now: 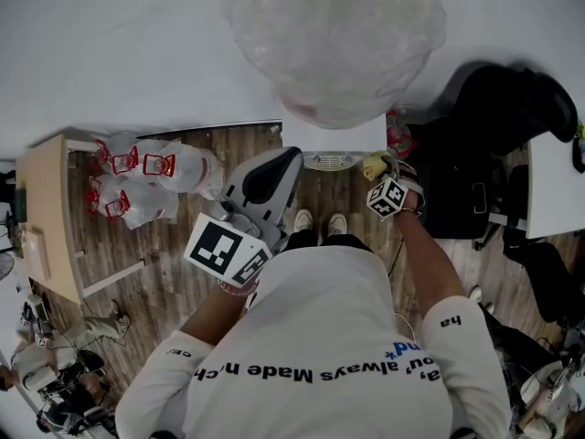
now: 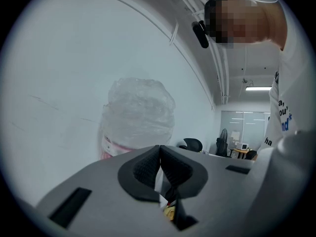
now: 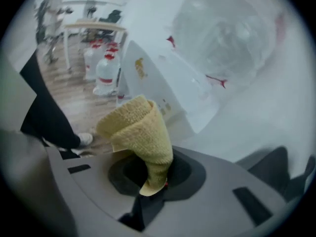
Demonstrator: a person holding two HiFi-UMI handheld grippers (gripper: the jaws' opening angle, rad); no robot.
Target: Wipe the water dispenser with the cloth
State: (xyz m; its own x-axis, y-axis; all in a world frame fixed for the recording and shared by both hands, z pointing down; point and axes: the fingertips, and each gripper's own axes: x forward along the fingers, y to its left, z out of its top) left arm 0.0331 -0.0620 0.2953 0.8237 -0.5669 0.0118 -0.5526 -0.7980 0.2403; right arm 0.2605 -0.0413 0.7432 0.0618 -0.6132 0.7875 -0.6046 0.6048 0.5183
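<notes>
Right gripper [image 3: 150, 176]: clamped on the lower end of the cloth [image 3: 140, 130], just in front of the water dispenser [image 1: 334, 137], towards its right side.
Left gripper [image 2: 160, 171]: pads pressed together with nothing between them, raised in front of the dispenser's left side.
Cloth position: near the dispenser's white front. Whether it touches the panel cannot be told.
Cloth axis: its long axis runs from the jaws up and outward. The folded, rounded free end points at the dispenser's front panel and leans slightly aside.
Bottle [image 1: 334, 39]: sits on top of the dispenser, above both grippers.
Risk, slipping: only a narrow tail of the cloth is pinched, so a firm drag across the panel could probably pull it free.
Risk, folding: the free end is loose and may buckle, so a jaw rubs the panel rather than the fabric.
Risk, knocks: the idle left gripper is close enough to bump the dispenser or bottle during a wide stroke.
</notes>
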